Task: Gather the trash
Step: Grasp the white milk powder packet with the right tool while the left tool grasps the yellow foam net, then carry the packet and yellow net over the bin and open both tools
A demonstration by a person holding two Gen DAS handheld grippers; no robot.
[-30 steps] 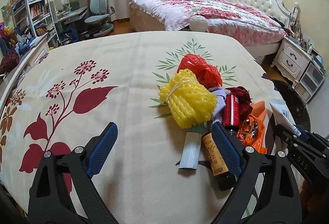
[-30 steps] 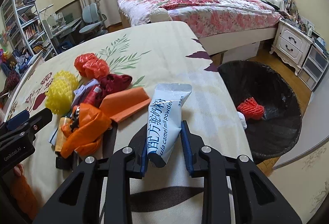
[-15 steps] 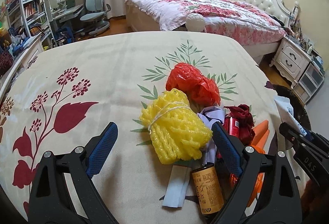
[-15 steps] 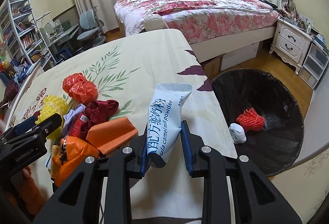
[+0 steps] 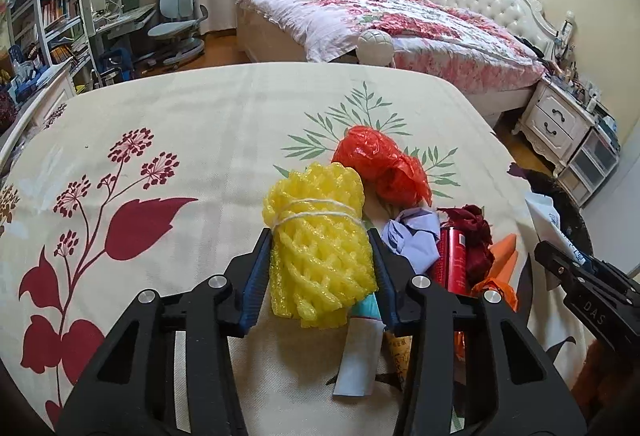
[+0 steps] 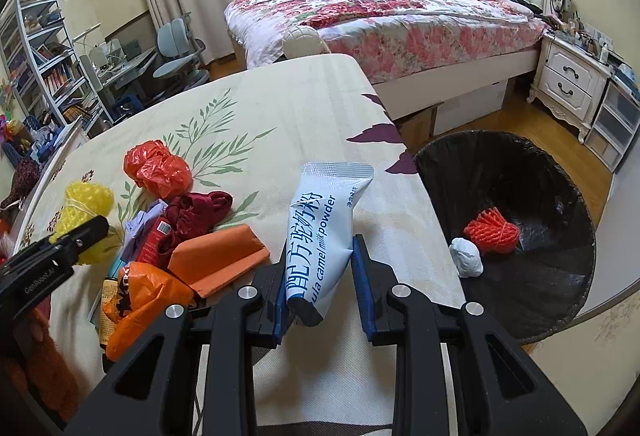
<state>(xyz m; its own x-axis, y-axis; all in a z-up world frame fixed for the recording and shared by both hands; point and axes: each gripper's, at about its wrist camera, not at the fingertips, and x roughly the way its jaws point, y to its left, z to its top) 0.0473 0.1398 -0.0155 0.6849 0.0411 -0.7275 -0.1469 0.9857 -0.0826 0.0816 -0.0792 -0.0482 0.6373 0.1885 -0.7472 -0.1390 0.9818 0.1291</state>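
So the left hand-held gripper (image 5: 320,268) has its blue pads on either side of the yellow foam fruit-net bundle tied with white string (image 5: 318,244), and the jaws are closing in on it right now, pads already against the foam on both sides as far as I can see. The bundle sits on the table with the cream floral cloth (image 5: 180,140), on the left fringe of the trash pile, which lies toward the table's right edge.

The right hand-held gripper (image 6: 320,276) is clenched on a pale blue and white camel milk powder sachet (image 6: 320,228), which sticks up out of the jaws, sealed end up. It's over the table's right edge, next to the black round trash bin on the floor (image 6: 520,180). In the bin there's a red foam net bundle (image 6: 492,232) and a crumpled white paper ball (image 6: 466,258), just beside each other.

Rest of the pile on the table: a crumpled red-orange plastic bag (image 5: 380,168) right behind the yellow bundle, a scrunched pale lilac paper (image 5: 412,236), a red can (image 5: 450,256), a dark red crumpled wrapper (image 5: 476,232), a folded orange paper piece (image 6: 220,260) and an orange plastic bag (image 6: 144,300) at the near edge.
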